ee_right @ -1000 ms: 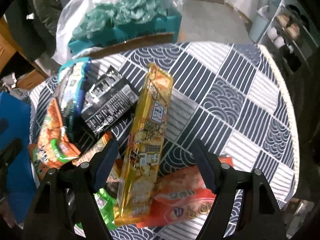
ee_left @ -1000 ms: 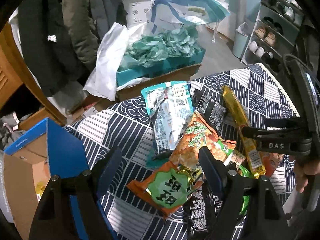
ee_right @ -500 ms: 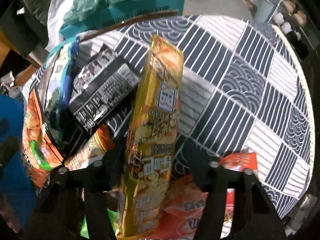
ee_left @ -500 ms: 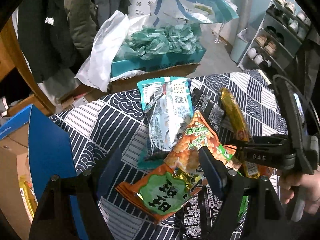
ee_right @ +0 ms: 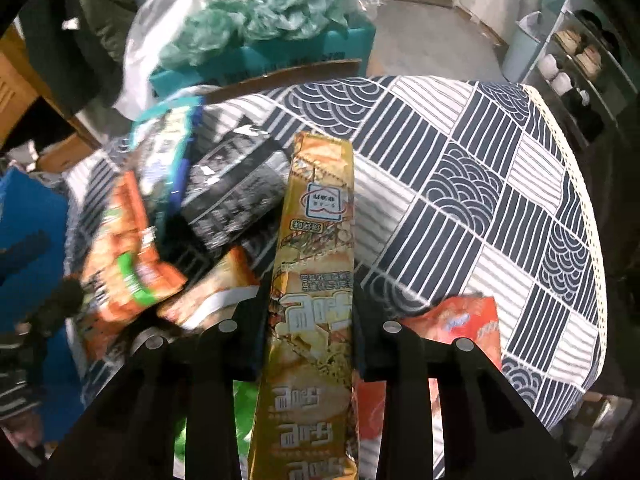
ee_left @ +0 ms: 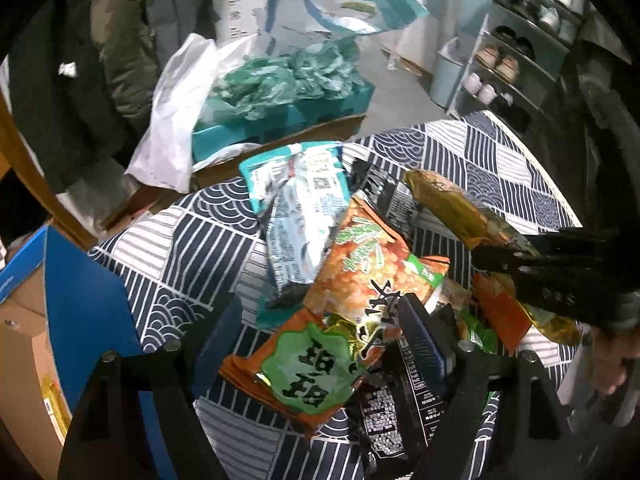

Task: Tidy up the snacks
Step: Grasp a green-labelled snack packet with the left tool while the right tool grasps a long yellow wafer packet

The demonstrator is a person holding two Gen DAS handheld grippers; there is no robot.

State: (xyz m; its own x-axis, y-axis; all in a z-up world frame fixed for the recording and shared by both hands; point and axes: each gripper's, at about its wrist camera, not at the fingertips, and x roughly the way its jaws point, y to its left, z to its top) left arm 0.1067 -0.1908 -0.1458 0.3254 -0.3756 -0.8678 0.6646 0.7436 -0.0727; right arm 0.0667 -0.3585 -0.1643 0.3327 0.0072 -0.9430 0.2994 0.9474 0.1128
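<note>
Two grippers work over the snack heap on the table [ee_right: 480,168]: the right gripper [ee_right: 310,320] is clamped on the long yellow packet [ee_right: 316,280] (mid-heap), while the left gripper [ee_left: 316,336] is opening astride the orange-green bag [ee_left: 312,364].

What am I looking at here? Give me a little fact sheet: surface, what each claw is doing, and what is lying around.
surface: round table with navy patterned tablecloth
right gripper: shut on the long yellow snack pack
left gripper: jaws opening, above the orange-and-green snack bag, not gripping it
pile: teal-and-white snack bag, black snack packet, red snack bag
beside table: blue cardboard box
</note>
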